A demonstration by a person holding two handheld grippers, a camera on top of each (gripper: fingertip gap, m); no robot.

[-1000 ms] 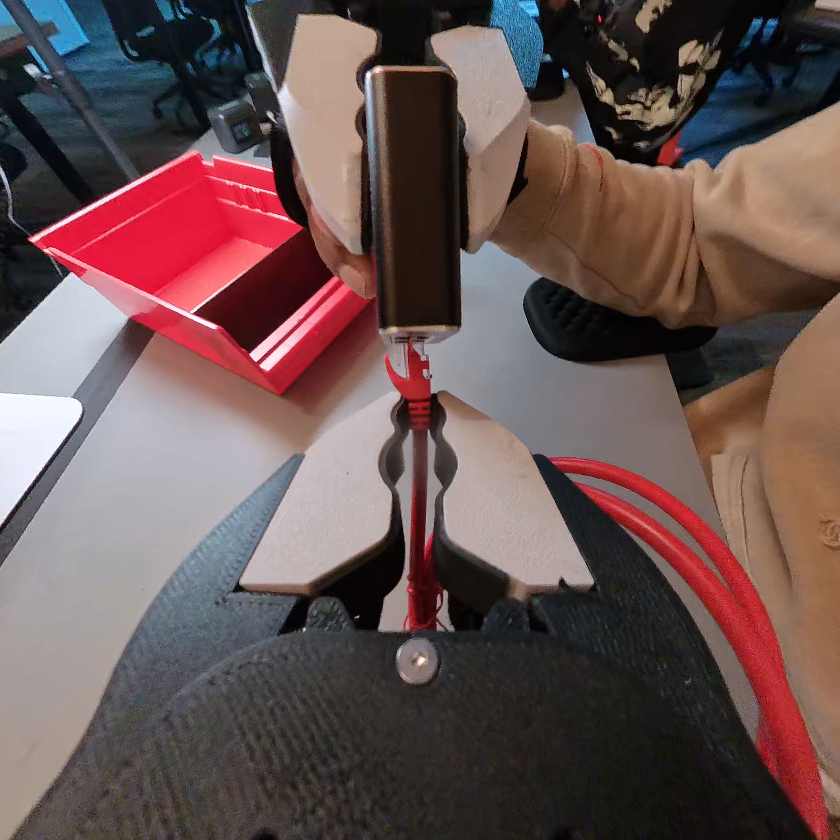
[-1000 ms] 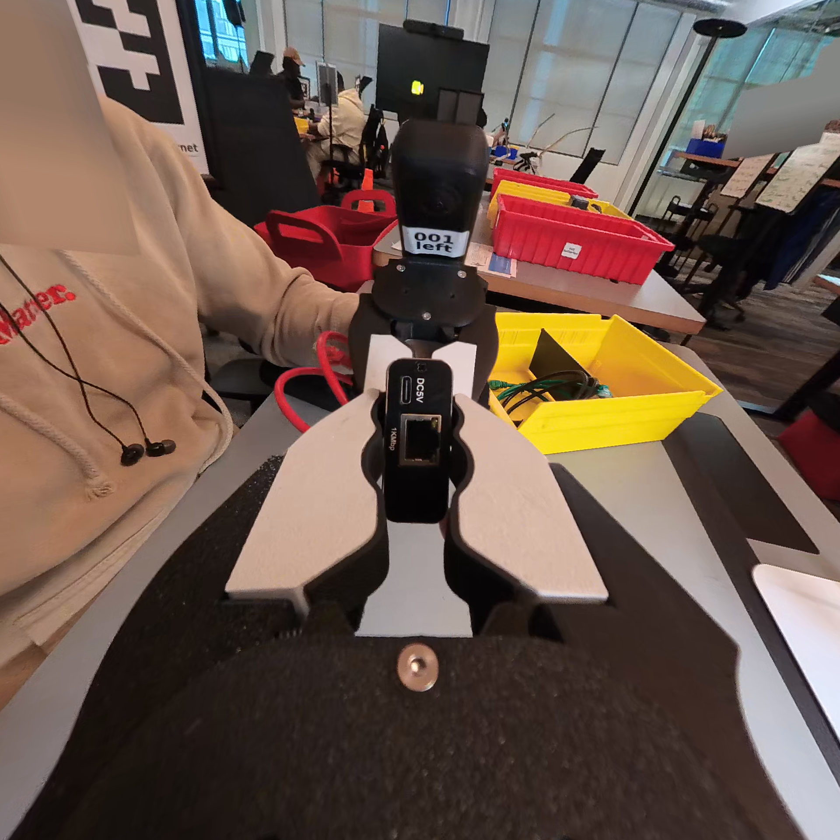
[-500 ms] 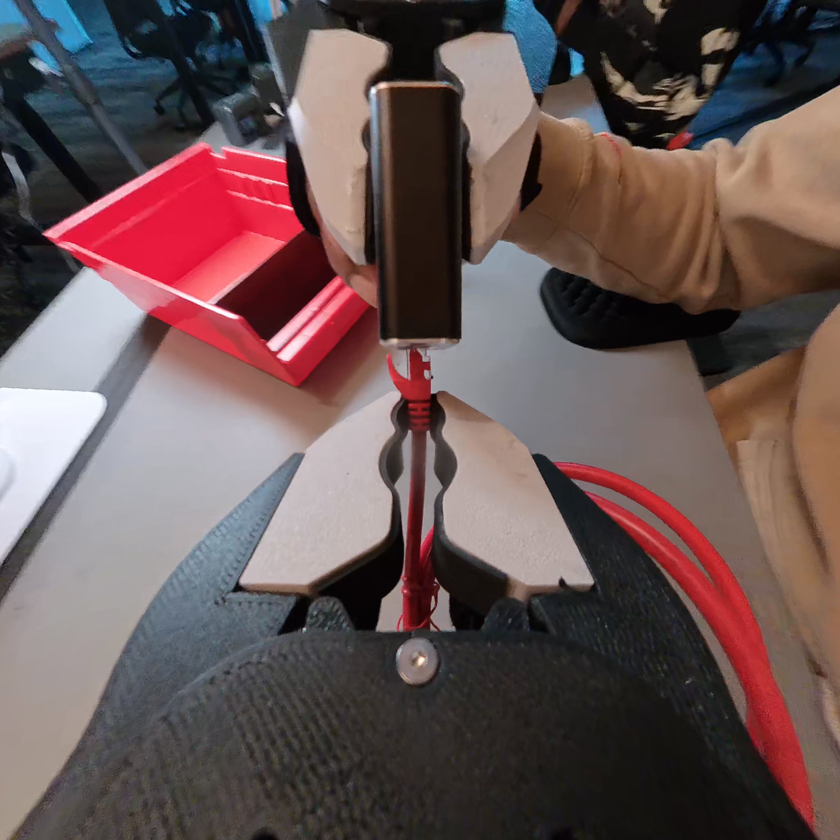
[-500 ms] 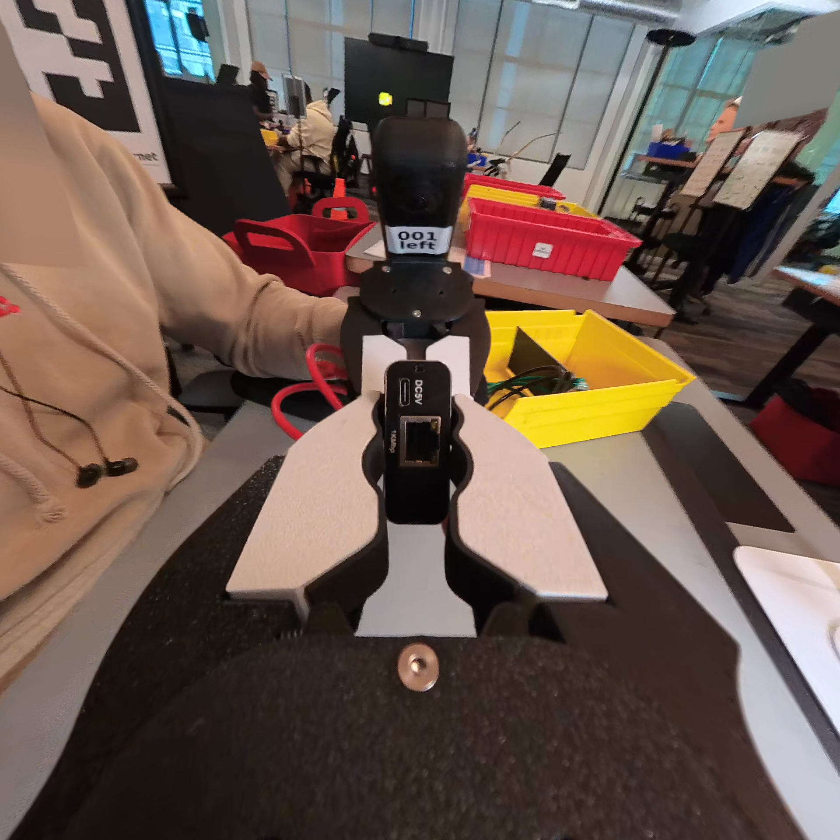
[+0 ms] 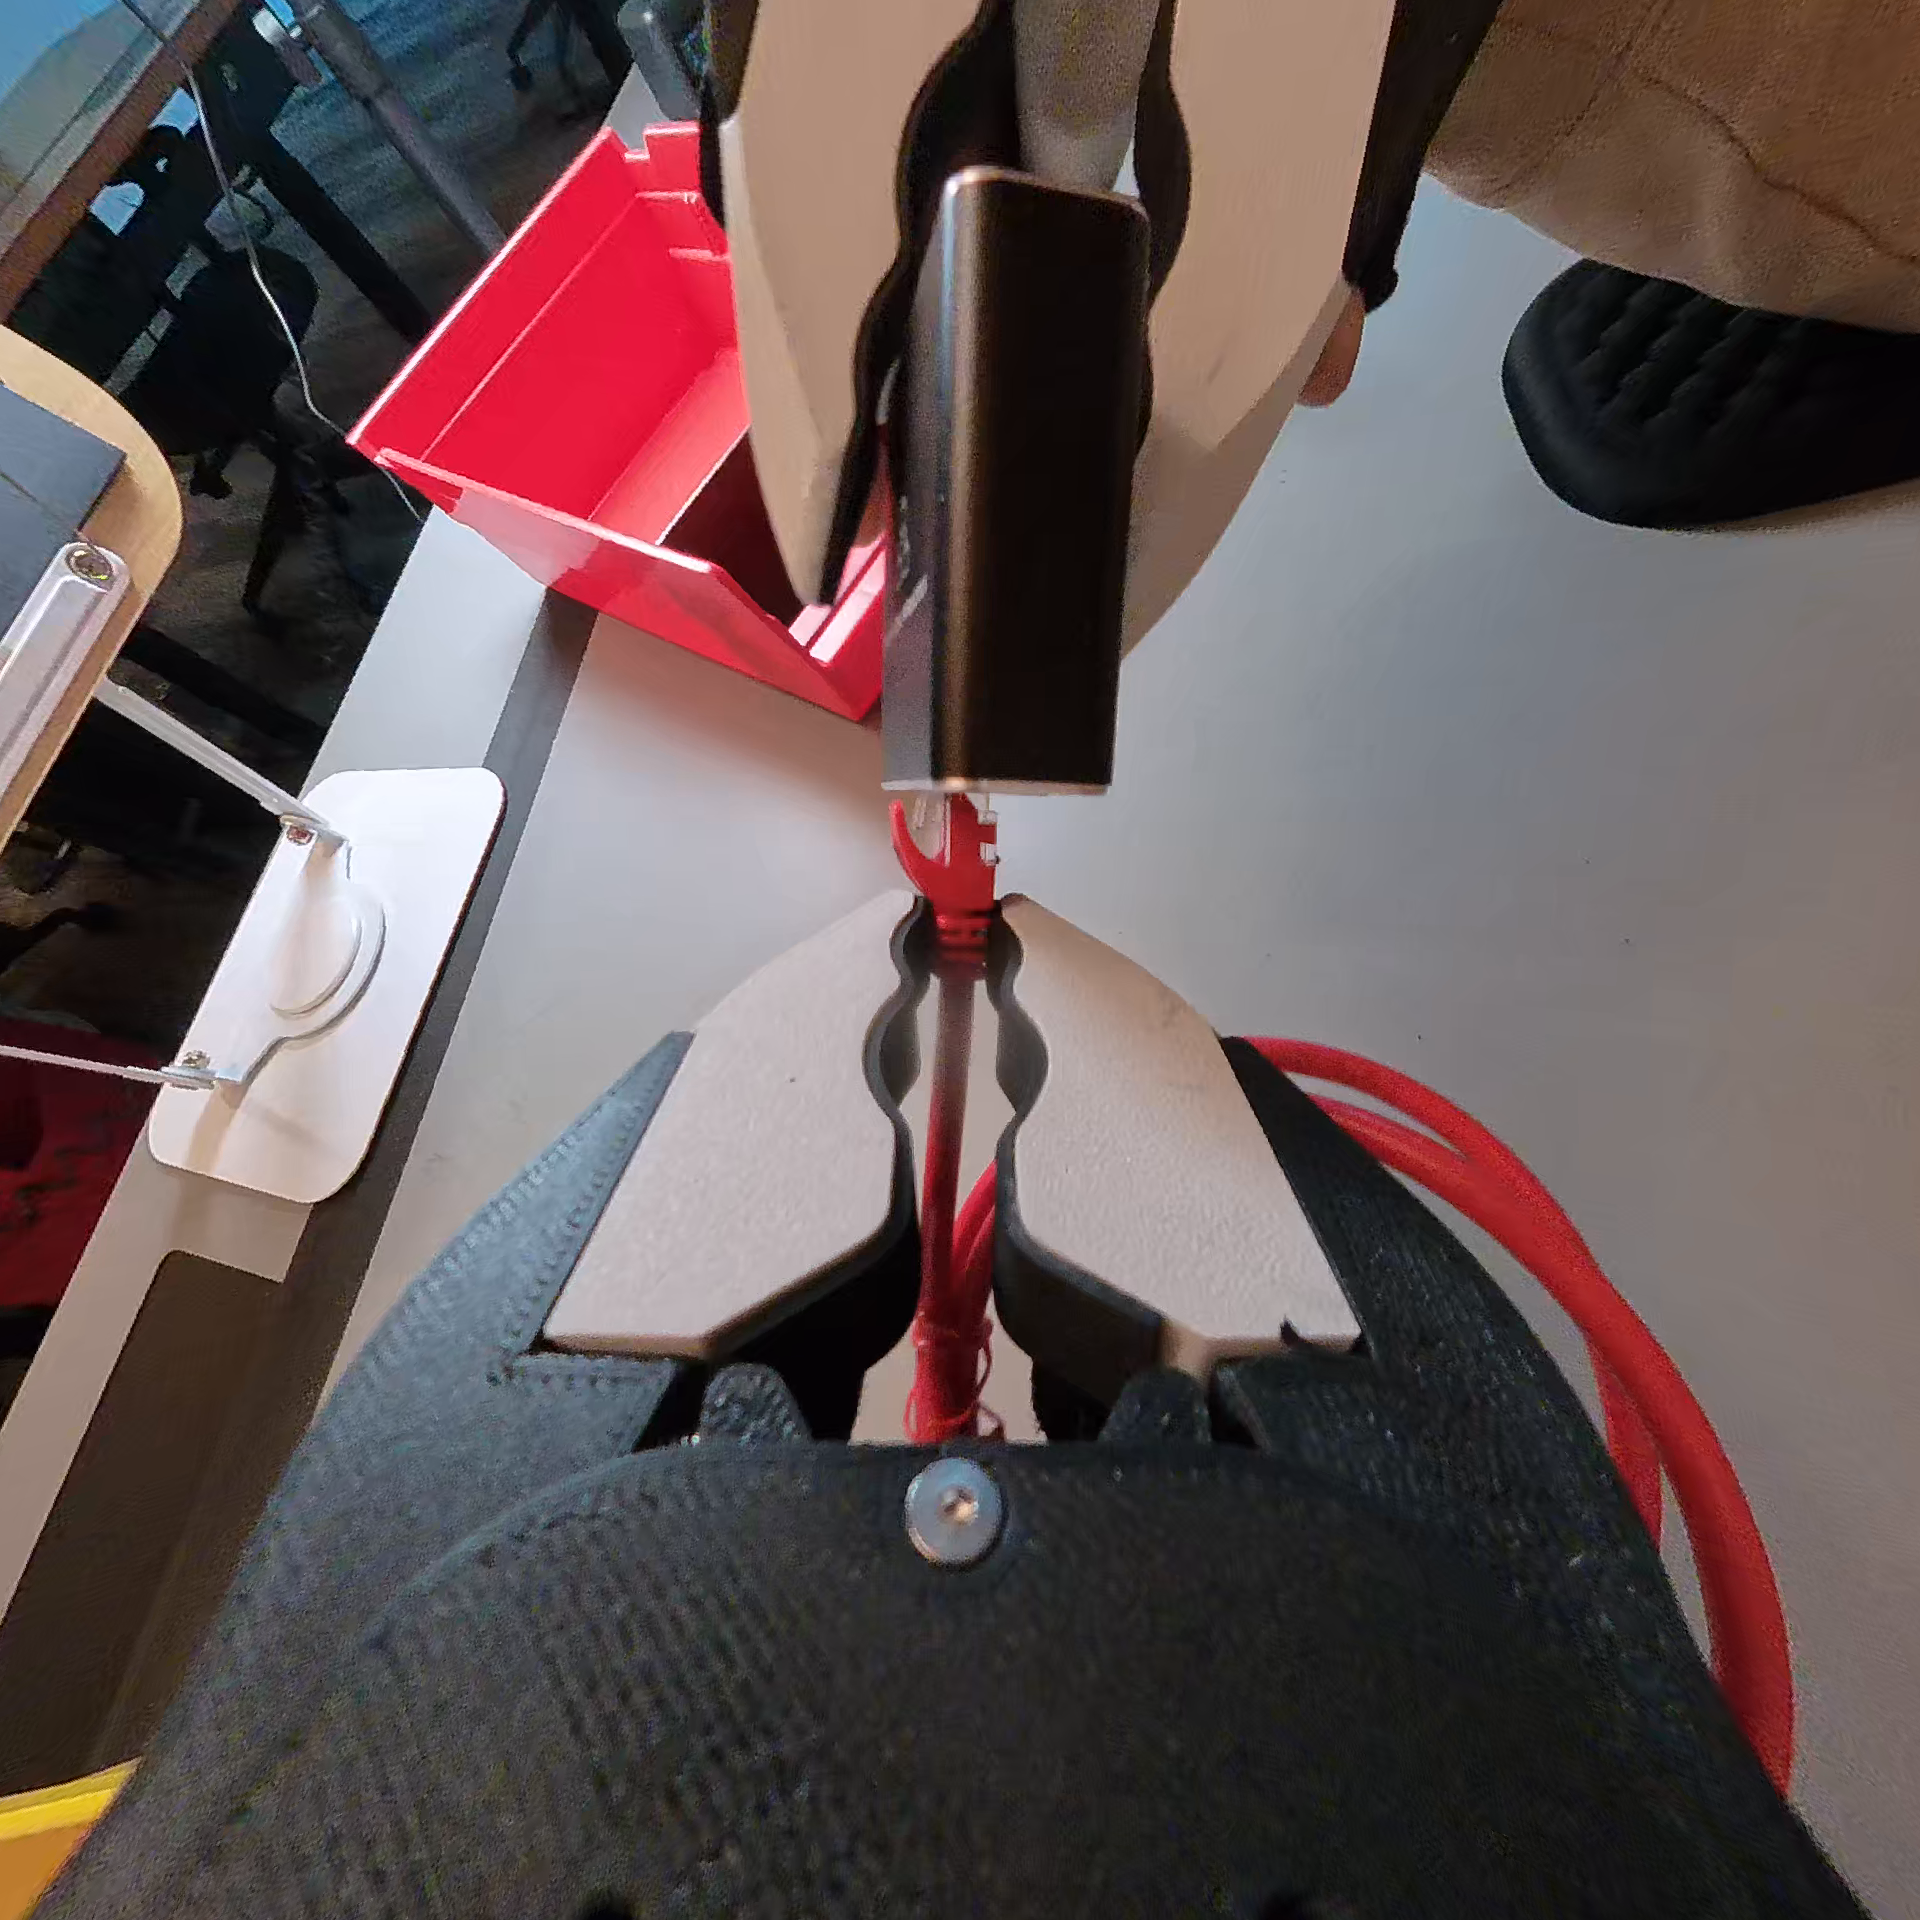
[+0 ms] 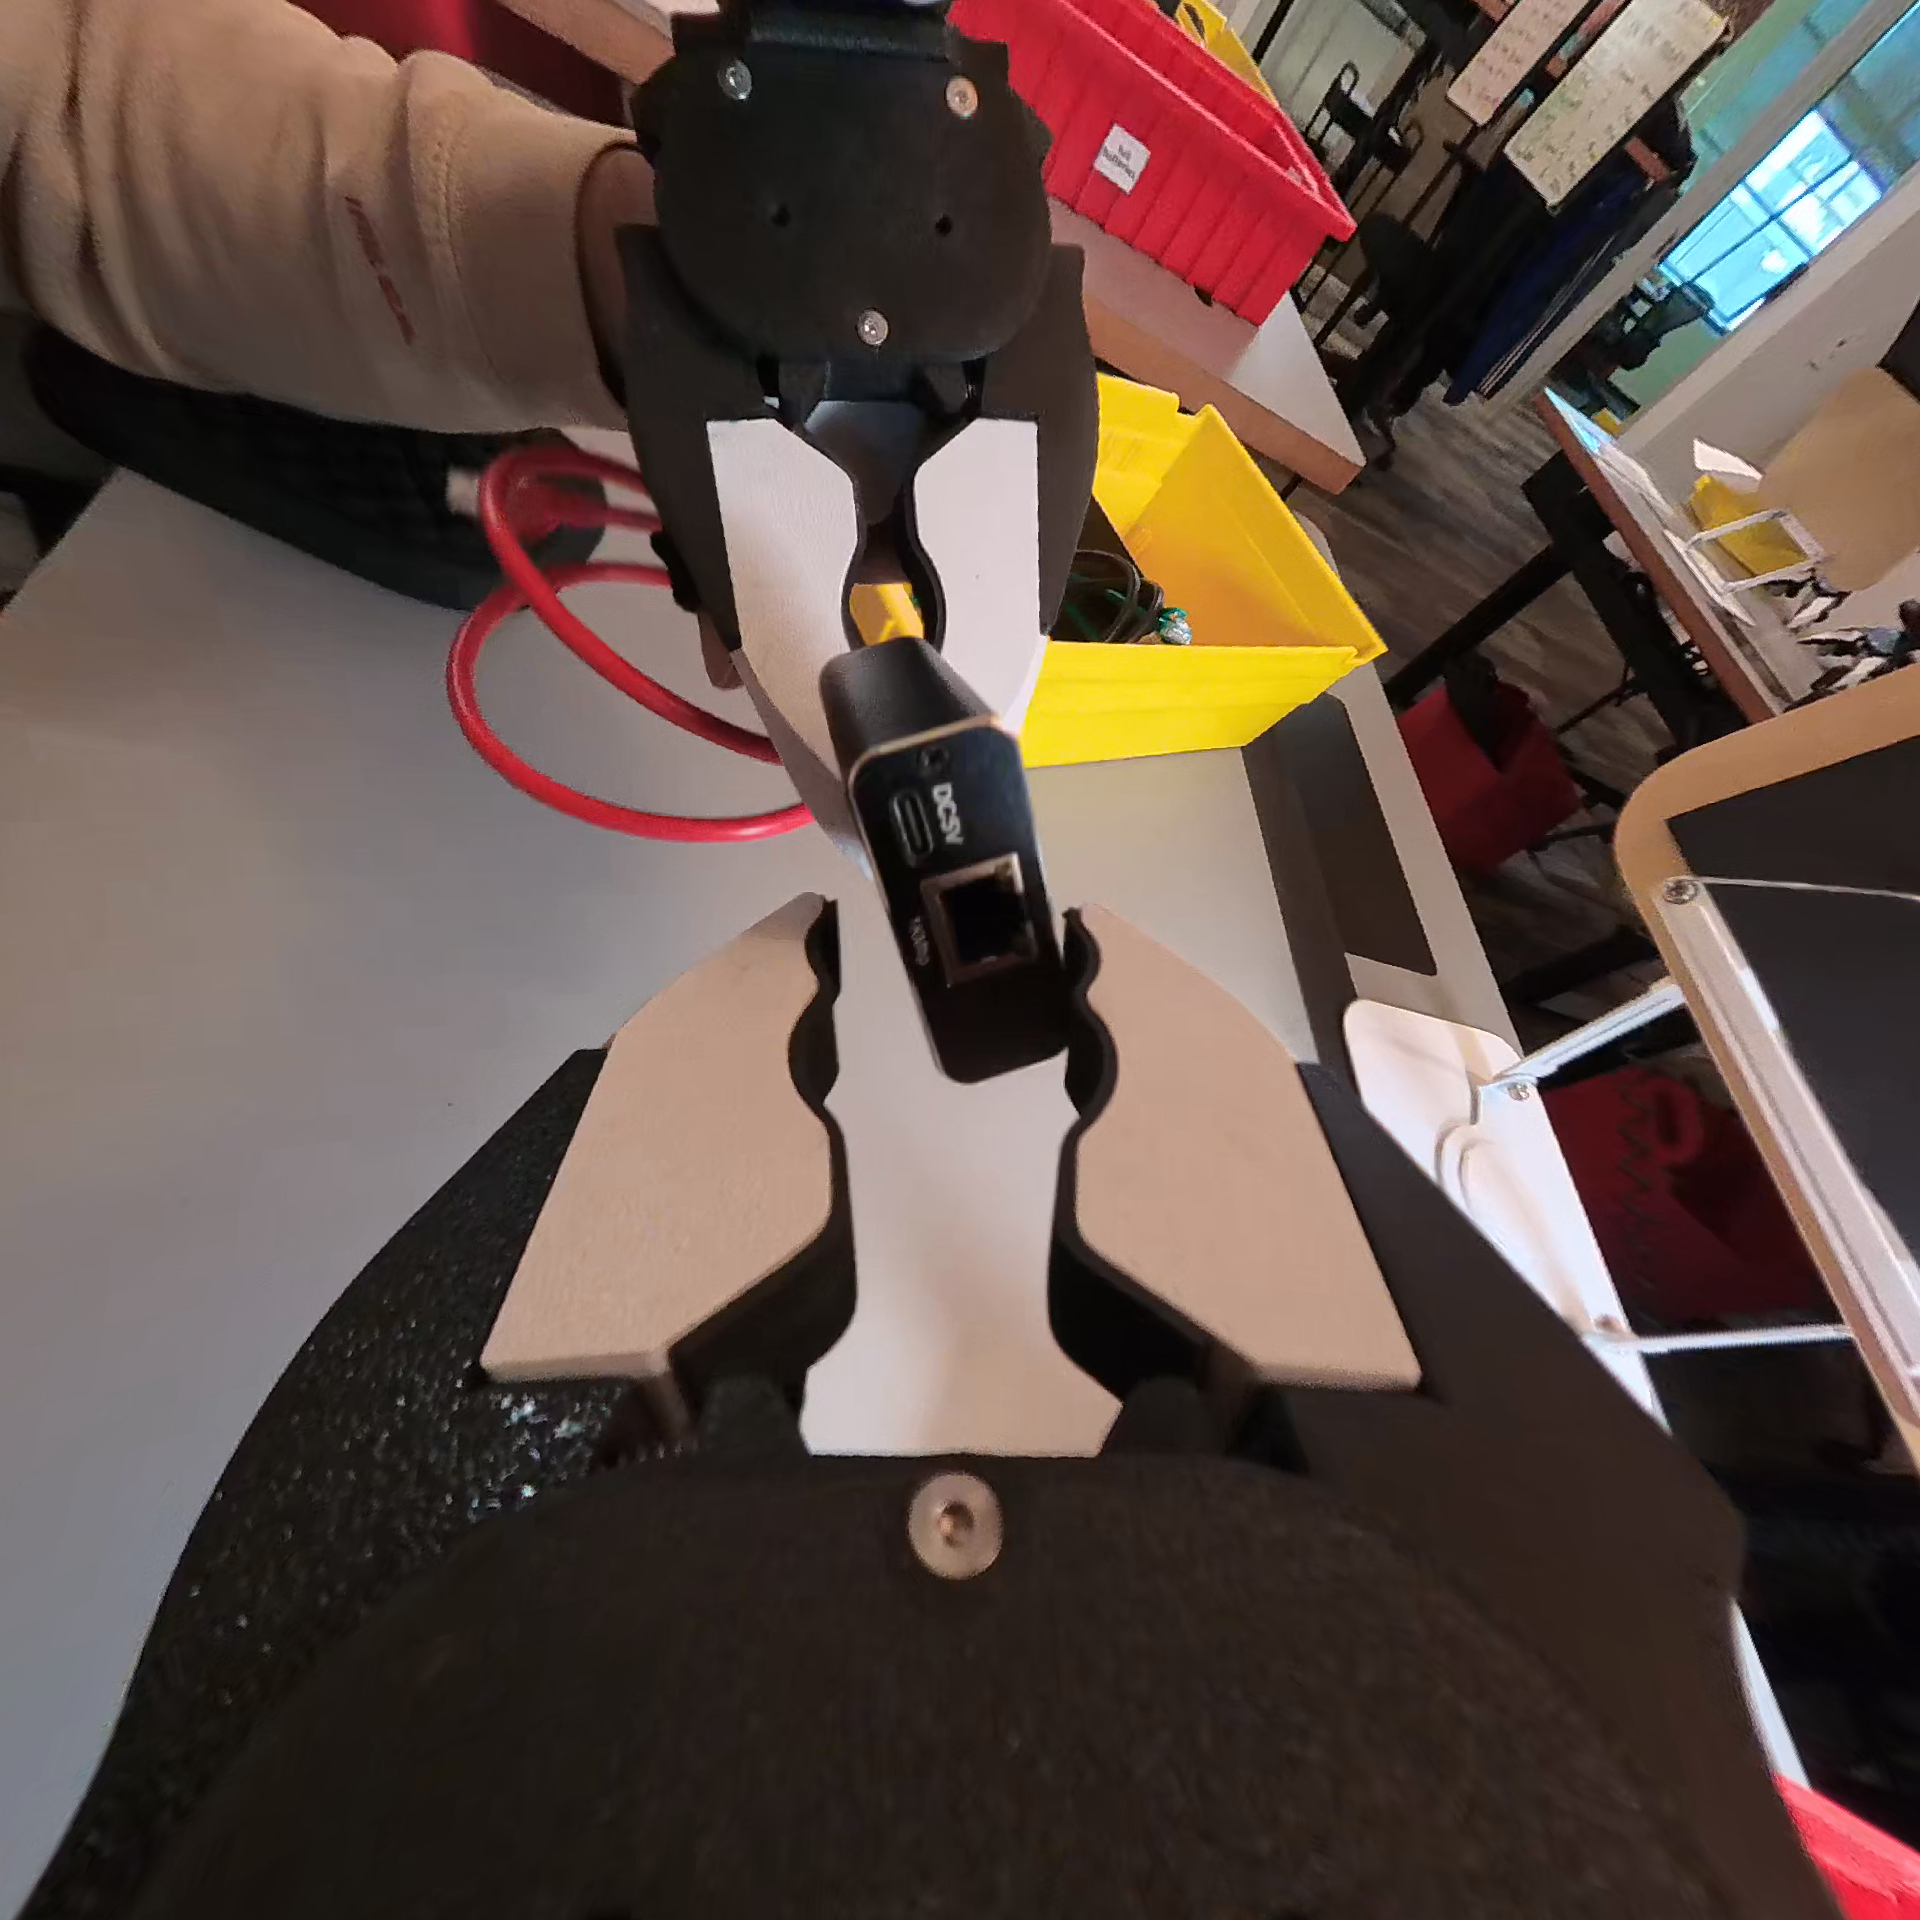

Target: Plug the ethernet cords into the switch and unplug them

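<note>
A: Two tongs, both in play. The left tongs (image 5: 958, 914) are pressed together on the red cord (image 5: 948, 1122), pinching it just behind the plug (image 5: 948, 836).

B: And the right tongs (image 6: 948, 925)?

A: Spread. In the right wrist view the switch (image 6: 961, 904) sits between the fingertips with a gap on the left; it may brush the right finger (image 6: 1216, 1153), I cannot tell. So the switch seems to hang from the plug alone.

B: Where is the switch in the frame?

A: Centre of the right view, near end toward the camera, with an empty port (image 6: 982, 920) showing. In the left view it is upper centre, straight ahead of the left tongs.

B: Its long axis?

A: In line with the cord and the left fingers, running from frame centre up toward the right tongs. The plug enters its near end there; how deep it sits, I cannot tell.

B: What does the next move turn on?

A: My judgement: the right tongs are nearer the switch body and must close on it before any pull, and the pull must follow that shared axis.

B: Around them?

A: The cord's slack loops on the table (image 5: 1455, 831) at lower right; a red bin (image 5: 582, 436) upper left; a yellow bin (image 6: 1247, 623) upper right in the right view.
</note>
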